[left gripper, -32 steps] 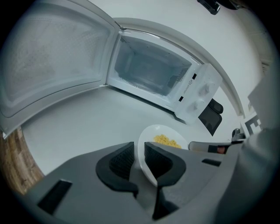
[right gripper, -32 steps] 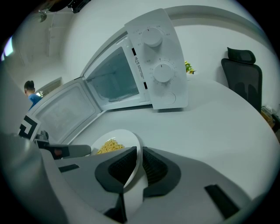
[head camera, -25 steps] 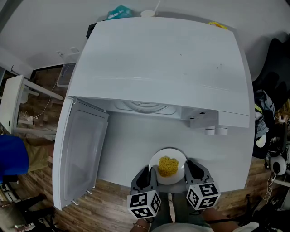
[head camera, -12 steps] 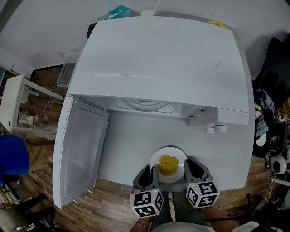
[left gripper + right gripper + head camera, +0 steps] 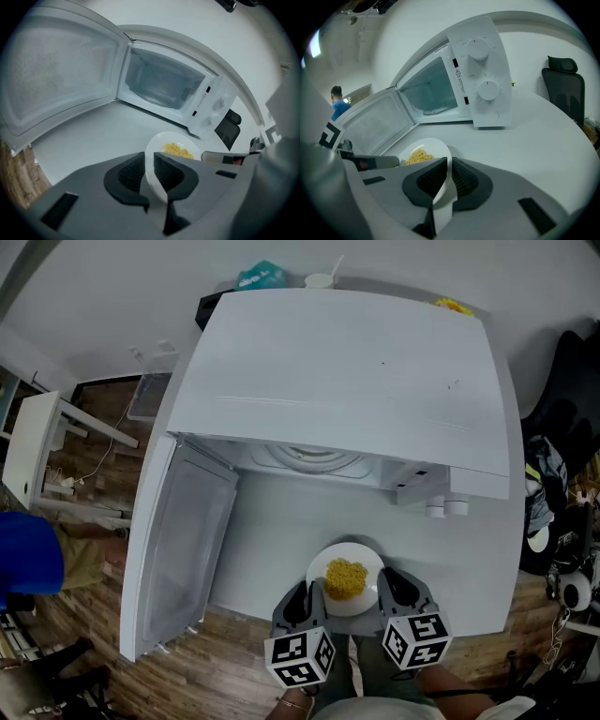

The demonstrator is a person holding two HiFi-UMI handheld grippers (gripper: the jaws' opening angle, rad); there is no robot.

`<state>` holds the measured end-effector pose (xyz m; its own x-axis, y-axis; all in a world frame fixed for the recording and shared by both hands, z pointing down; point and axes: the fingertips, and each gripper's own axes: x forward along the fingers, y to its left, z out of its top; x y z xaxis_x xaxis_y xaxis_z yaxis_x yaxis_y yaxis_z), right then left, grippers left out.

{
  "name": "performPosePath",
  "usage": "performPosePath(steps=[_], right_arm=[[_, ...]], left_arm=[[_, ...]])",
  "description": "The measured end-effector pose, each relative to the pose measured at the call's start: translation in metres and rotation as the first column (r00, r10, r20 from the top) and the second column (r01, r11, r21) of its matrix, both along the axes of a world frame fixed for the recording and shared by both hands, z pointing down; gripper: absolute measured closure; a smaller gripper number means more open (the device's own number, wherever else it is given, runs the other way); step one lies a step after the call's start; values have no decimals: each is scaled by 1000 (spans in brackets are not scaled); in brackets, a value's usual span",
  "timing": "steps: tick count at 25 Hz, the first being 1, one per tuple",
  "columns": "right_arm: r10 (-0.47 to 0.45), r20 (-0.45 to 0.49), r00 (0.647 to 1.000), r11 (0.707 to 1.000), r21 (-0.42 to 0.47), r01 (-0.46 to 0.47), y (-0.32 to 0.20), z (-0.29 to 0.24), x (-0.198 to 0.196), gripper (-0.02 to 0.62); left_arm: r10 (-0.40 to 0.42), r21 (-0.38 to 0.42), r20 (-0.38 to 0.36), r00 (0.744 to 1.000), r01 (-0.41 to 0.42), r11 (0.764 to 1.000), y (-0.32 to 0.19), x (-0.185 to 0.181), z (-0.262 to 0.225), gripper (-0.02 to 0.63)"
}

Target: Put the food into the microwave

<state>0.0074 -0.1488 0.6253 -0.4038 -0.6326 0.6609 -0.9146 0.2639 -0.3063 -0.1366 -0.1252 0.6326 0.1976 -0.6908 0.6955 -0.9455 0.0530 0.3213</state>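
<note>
- Head view: the left gripper (image 5: 305, 599) and right gripper (image 5: 395, 588) are holding a white plate (image 5: 367, 560) by its near rim, one at each side. The food (image 5: 345, 577), a yellow heap, is sitting mid-plate. The plate is waiting over the near edge of the table (image 5: 272, 540), in front of the microwave (image 5: 347, 371), whose door (image 5: 183, 549) is standing open to the left. Compared with a second ago, plate and grippers are barely shifting; mainly the camera is moving. Judgement: the carry toward the cavity is only starting.
- Left gripper view: the jaws are pinching the plate's rim between their ribbed pads. The empty cavity is lying ahead, far side.
- Right gripper view: the jaws are clamping the opposite rim likewise. The dial panel (image 5: 480, 70) is standing right of the opening.
</note>
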Motion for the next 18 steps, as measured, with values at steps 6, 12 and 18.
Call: performPosePath(steps=[6, 12, 18], right_arm=[[-18, 10, 1000, 999, 41, 17, -10, -24, -8, 551], [-29, 24, 999, 996, 87, 26, -17, -51, -16, 551], [-27, 41, 999, 990, 138, 21, -27, -77, -23, 552]], left_arm=[[-22, 36, -2, 1000, 22, 999, -5, -8, -23, 543], [-37, 79, 10, 999, 37, 996, -13, -16, -50, 543], [-46, 129, 17, 999, 44, 991, -22, -23, -76, 543]])
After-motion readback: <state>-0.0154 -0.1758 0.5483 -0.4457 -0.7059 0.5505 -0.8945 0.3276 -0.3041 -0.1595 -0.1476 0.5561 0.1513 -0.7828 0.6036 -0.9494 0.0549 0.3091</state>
